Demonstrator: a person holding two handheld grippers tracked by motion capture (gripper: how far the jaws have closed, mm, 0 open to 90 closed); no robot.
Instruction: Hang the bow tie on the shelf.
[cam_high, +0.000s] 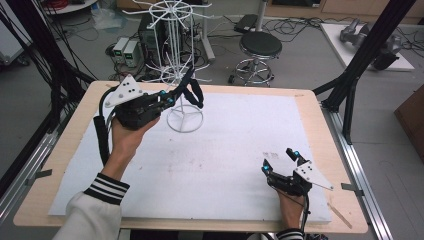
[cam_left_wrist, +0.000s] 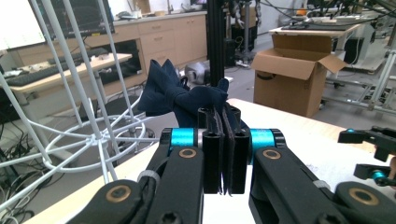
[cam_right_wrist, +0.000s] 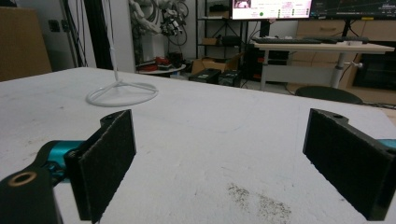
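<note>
A navy blue cloth piece (cam_left_wrist: 175, 95) is clamped between the jaws of my left gripper (cam_left_wrist: 223, 122), which is shut on it. In the high view the left gripper (cam_high: 171, 98) is held above the table's back left. The cloth (cam_high: 192, 92) hangs right at the white wire rack (cam_high: 180, 60), close to its stem. Rack wires (cam_left_wrist: 91, 140) stand just left of the cloth in the left gripper view. My right gripper (cam_high: 281, 160) rests low at the front right, open, with nothing between its pads (cam_right_wrist: 109, 158). The rack's base ring (cam_right_wrist: 122, 93) lies far ahead of it.
A white foam sheet (cam_high: 225, 150) covers the wooden table (cam_high: 320, 125). A round stool (cam_high: 260, 47) and cables stand on the floor behind the table. Black frame posts (cam_high: 365, 55) rise at the right. A cardboard box (cam_left_wrist: 299, 70) sits beyond the table.
</note>
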